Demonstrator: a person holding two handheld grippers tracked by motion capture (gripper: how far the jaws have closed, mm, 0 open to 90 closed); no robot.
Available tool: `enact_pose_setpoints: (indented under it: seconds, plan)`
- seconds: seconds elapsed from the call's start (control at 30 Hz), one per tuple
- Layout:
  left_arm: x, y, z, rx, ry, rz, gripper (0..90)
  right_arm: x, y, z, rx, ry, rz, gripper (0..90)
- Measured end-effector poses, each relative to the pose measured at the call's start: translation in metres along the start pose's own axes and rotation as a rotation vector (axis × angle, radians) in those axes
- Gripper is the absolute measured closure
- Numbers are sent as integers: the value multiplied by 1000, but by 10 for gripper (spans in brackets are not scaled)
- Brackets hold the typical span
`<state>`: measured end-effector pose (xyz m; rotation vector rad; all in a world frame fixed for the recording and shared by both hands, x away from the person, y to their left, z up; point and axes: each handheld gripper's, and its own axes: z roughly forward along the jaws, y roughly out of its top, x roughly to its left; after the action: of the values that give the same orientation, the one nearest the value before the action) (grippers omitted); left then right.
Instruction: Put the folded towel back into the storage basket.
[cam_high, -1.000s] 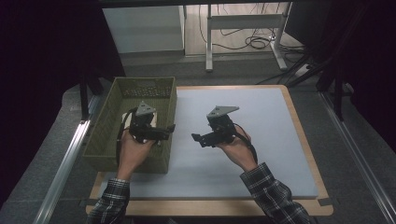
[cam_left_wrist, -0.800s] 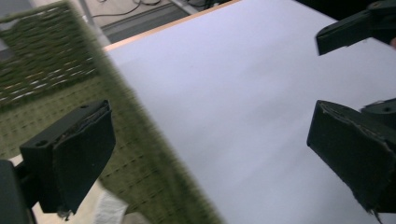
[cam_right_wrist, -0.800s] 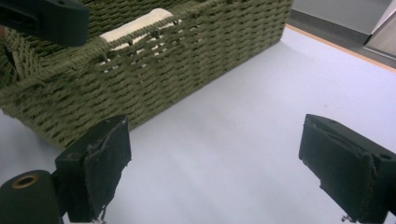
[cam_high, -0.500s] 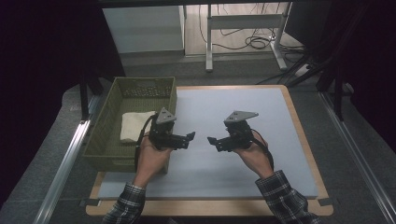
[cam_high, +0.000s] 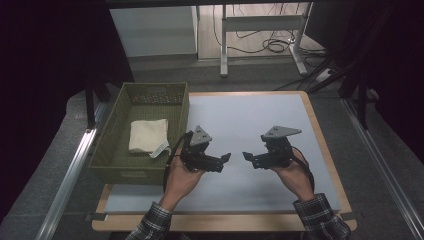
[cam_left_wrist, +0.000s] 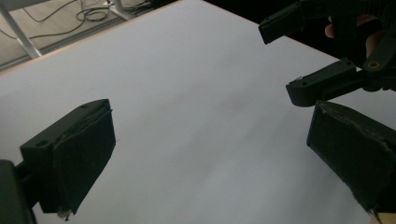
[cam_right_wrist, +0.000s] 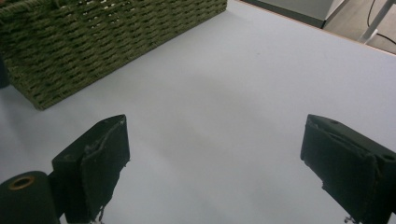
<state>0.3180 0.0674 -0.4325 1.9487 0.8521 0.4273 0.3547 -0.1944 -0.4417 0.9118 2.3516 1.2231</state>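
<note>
Down in the lower middle of the high view, the left gripper (cam_high: 226, 158) and the right gripper (cam_high: 247, 156) sit facing each other over the pale table (cam_high: 260, 120), tips near each other but not touching. Both are empty. From the left gripper view its jaws stand wide apart with nothing but bare tabletop between them, and the right gripper (cam_left_wrist: 299, 56) shows up in the upper right corner of that frame, also spread open. Same story in the right gripper view: jaws wide, just table in the gap.

Over at the left of the high view there's a green woven basket (cam_high: 112, 150) sitting along the left edge of the table, and a folded cream cloth (cam_high: 147, 136) lies inside it, toward the near half, flat on the bottom. The left gripper is just beside the basket's right wall, clear of it. The basket's woven side (cam_right_wrist: 107, 42) also fills the upper left of the right gripper view, well apart from those jaws.

Plaid sleeves (cam_high: 150, 227) come in from the bottom edge.
</note>
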Motion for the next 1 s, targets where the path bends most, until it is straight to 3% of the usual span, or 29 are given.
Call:
enact_pose_setpoints:
  seconds: [0.3,0.6,0.97,1.0]
  plan:
    - [-17,-23,17,4,-29,0,13,-8,-20,-15,-2,-21,13,82]
    - [-32,-60,22,38,20,47,13,-8,-55,-22,19,-63,16,70]
    - [-27,-104,15,61,49,13,17,-2,-96,-20,43,-83,43,69]
    - [-24,-112,15,68,50,4,17,-2,-104,-18,67,-86,48,69]
